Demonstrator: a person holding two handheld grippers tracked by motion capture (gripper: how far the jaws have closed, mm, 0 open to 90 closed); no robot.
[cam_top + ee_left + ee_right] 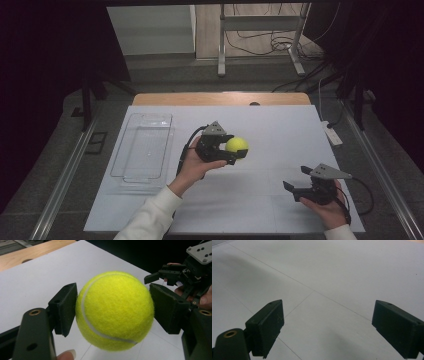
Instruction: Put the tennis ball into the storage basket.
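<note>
With the fuzzy yellow-green tennis ball (114,310) pinched between both pads of the left tool (231,149) and held clear above the white-covered table (280,125), the step in hand looks like carry, grasp already made. Ball sits mid-table in the high view, to the right of the clear rectangular plastic tray (143,148), which lies empty near the table's left edge, well apart from the ball. Likely next move: swing left over the tray's rim, lower, then release; needs a steady squeeze, since a round ball held at two spots can roll out. Right tool (299,186) rests low at the near right, jaws spread wide with nothing between them, only bare table sheet ahead of it. Path to the tray looks unobstructed; left tool's cable trails toward the person, away from that path.
</note>
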